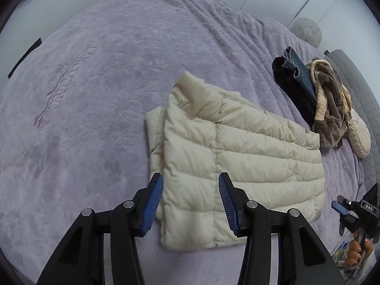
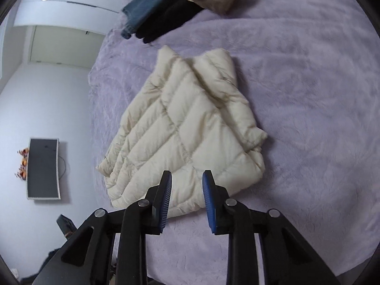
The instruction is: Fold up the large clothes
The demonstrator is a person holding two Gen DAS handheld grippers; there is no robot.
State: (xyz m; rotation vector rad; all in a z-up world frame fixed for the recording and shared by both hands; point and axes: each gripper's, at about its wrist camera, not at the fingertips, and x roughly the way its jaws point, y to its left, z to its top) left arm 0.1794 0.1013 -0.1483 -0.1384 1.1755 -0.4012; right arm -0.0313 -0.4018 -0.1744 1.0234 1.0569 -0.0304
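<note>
A cream quilted puffer jacket [image 1: 237, 156] lies folded into a rough rectangle on the lilac bedspread [image 1: 95, 95]. It also shows in the right wrist view [image 2: 185, 133], collar end far from the camera. My left gripper [image 1: 191, 185] is open and empty, hovering above the jacket's near edge. My right gripper [image 2: 187, 180] is open and empty, above the jacket's near hem. The right gripper also shows in the left wrist view [image 1: 342, 210] at the bed's right side, held by a hand.
A pile of other clothes sits past the jacket: blue jeans [image 1: 298, 70], a black garment [image 1: 292, 87], a brown and cream fleece [image 1: 330, 104]. A cream cushion [image 1: 359, 135] lies beside them. The bed's left edge [image 2: 91, 109] drops to the floor; a dark monitor [image 2: 42, 168] is on the wall side.
</note>
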